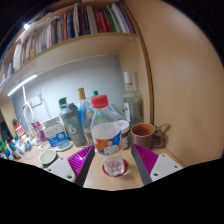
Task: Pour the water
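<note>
A clear plastic water bottle (108,135) with a red cap and a printed label stands upright between my fingers. My gripper (113,160) is shut on it, and both magenta pads (83,155) press its lower sides. The bottle's round base shows just over the tan tabletop (112,182); I cannot tell whether it touches the table. A brown cup (143,133) sits on the table just beyond my right finger, to the right of the bottle.
Behind the bottle stand a green bottle (72,122), a tall clear bottle (132,104) and a white carton (54,131). More small items crowd the table to the left. A shelf of books (70,25) runs overhead, and a wooden wall panel (185,80) closes the right side.
</note>
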Demonstrator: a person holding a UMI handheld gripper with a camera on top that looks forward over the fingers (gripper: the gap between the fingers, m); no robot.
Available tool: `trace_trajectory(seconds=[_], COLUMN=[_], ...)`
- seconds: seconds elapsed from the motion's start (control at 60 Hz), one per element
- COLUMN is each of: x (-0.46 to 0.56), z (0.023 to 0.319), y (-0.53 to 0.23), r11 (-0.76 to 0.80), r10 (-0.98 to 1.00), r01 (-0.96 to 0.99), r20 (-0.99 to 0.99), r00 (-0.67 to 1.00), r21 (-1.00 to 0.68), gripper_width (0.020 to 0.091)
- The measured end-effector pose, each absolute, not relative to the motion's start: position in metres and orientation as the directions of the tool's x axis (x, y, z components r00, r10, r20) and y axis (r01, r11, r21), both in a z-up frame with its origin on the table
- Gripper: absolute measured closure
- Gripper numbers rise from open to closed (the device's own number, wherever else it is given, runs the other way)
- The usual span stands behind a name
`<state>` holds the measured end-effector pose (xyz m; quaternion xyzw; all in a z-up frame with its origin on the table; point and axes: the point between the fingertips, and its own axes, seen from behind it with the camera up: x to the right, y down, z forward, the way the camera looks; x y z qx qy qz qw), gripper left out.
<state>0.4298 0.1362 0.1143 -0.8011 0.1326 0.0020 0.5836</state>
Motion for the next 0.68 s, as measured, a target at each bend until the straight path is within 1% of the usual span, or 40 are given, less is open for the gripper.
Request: trace_trajectory(seconds=[0.15, 0.367, 0.433, 0.517, 0.683], x=[0.393, 0.332, 0.316, 0.289, 0.245], z=[0.172, 0.284, 0.313, 0.341, 0.377], y=[0.071, -0.048, -0.087, -0.136, -0.210], r11=[-0.277, -0.212, -0.185, -0.177, -0.184], r10=[-0.184, -0.190, -0.201, -0.201, -0.147], r01=[-0.173, -0.080, -0.078, -0.082, -0.062], r20=[-0.124, -0.040, -0.040, -0.045, -0.035], r00=[0.975, 0.981, 0.979, 0.979, 0.989], r21=[-0.945, -0.974, -0.980, -0.981, -0.981], gripper_width=[0.0298, 0.0295, 0.0296, 0.0297, 0.0296])
